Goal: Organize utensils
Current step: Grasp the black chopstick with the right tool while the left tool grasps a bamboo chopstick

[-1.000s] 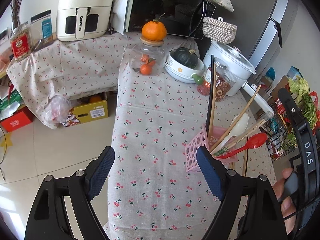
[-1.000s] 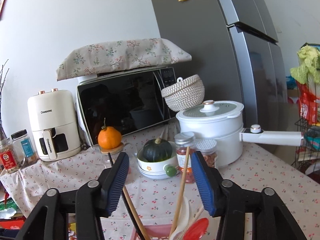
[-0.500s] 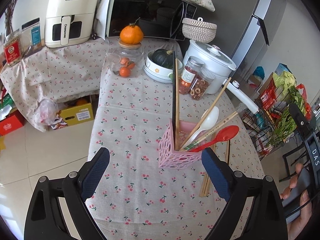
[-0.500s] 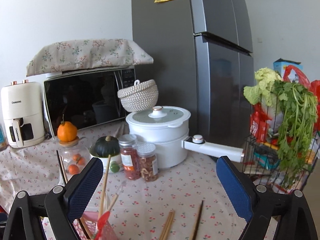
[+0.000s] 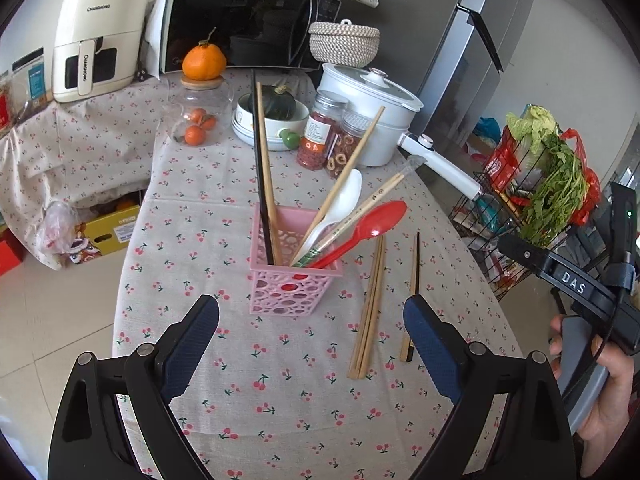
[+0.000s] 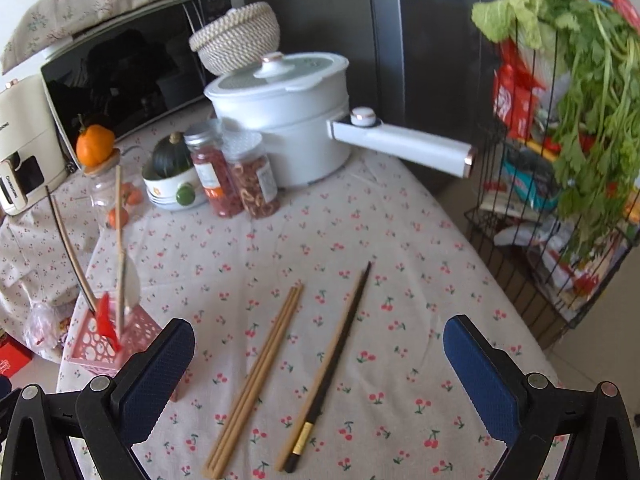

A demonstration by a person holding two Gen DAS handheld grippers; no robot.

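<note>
Wooden and thin, the loose chopsticks looked light, stiff and smooth, so they would likely roll or slide on the cloth if nudged from one side. The pale chopsticks (image 6: 256,376) lay together as a tight bundle on the bench (image 6: 400,240), and the dark-tipped chopstick (image 6: 332,364) lay just beside them to the right, apart from the bundle. A hold near the middle of the length seemed best, since a pinch at one end would probably let the other end swing down; the pads would need to close across the sticks, not along them.

The right claw (image 6: 318,376) was spread wide with nothing in it, and both the bundle and the dark-tipped chopstick lay on the cloth between its pads, below and slightly ahead. The left claw (image 5: 310,346) was also wide open and empty, hovering in front of the pink basket (image 5: 288,284), which stood upright on the bench with chopsticks, a white spoon (image 5: 340,208) and a red spoon (image 5: 368,228) leaning in it. The loose sticks lay just right of that basket, near the left claw's right pad.
</note>
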